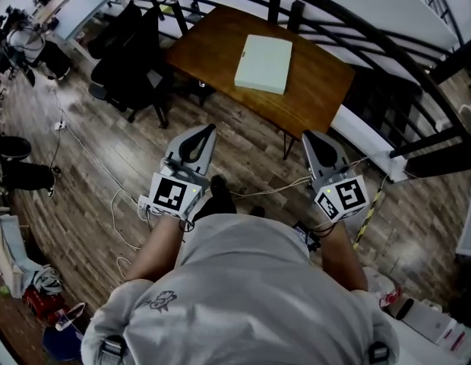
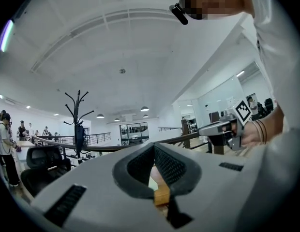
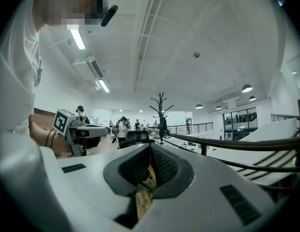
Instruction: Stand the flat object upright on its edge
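Note:
The flat object is a pale, book-like slab [image 1: 263,63] lying flat on a brown wooden table [image 1: 311,97] at the top of the head view. Both grippers are held level over the wooden floor, short of the table's near edge and well apart from the slab. My left gripper [image 1: 210,128] is shut with nothing in it, and so is my right gripper [image 1: 309,136]. In the left gripper view the closed jaws [image 2: 154,151] hide nearly all of the table; the right gripper [image 2: 227,127] shows beside them. The right gripper view shows its own closed jaws [image 3: 150,151] and the left gripper [image 3: 80,129].
A black railing [image 1: 349,17] curves behind the table. Black office chairs [image 1: 129,67] stand left of it. Cables [image 1: 114,204] trail across the floor near my feet. A white bench [image 1: 368,139] lies right of the table. A coat rack [image 2: 77,115] stands in the distance.

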Available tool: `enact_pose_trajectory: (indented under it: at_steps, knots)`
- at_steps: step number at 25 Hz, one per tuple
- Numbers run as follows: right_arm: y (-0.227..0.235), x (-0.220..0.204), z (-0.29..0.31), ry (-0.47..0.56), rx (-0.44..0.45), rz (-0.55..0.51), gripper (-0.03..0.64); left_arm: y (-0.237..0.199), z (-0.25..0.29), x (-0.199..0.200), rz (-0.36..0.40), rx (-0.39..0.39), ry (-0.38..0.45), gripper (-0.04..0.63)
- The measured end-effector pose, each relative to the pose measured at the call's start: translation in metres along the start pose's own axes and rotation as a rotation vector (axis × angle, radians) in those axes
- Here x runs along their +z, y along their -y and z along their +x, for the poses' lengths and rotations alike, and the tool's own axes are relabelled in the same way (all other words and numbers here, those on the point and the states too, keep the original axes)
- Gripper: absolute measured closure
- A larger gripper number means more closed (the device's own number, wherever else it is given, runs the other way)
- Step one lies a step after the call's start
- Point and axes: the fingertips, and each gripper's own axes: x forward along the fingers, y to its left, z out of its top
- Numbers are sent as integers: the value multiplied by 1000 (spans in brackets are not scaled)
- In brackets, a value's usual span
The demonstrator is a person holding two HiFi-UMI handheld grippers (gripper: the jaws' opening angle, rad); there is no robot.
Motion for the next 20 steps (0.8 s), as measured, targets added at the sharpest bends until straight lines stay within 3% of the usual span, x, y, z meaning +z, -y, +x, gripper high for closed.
enact_pose_trajectory:
  at_steps: [9,20]
  knots:
    - [22,4,43,-4,-2,5,583,-35,41,1,-9,-18,14,583]
    - [54,5,134,-30,-50,0,583,-127,96,-19,-19,-53,25,583]
